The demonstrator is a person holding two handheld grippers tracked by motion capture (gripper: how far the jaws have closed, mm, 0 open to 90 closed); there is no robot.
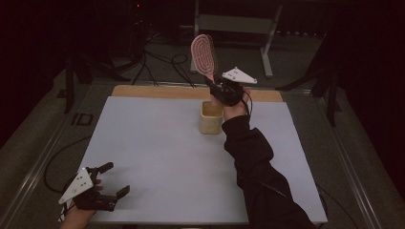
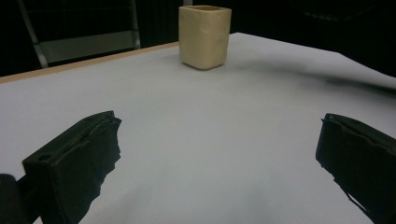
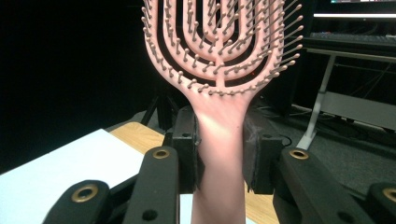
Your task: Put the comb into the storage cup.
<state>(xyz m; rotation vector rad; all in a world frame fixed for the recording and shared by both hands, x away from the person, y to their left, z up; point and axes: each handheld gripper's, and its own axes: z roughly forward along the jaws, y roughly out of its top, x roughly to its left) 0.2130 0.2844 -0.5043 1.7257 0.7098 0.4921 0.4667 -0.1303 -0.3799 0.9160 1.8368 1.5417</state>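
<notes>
A pink vented hairbrush stands upright in the air over the far middle of the table, bristled head up. My right gripper is shut on its handle, just above a cream square cup. The right gripper view has the handle clamped between the two black pads, the brush head rising above. My left gripper rests at the table's near left corner, jaws wide open with nothing between them. From the left gripper view the cup stands far ahead on the white table.
A white sheet covers the table, with a wooden strip along its far edge. Beyond it a grey metal stand and cables lie on the dark floor. A dark-sleeved forearm crosses the right half.
</notes>
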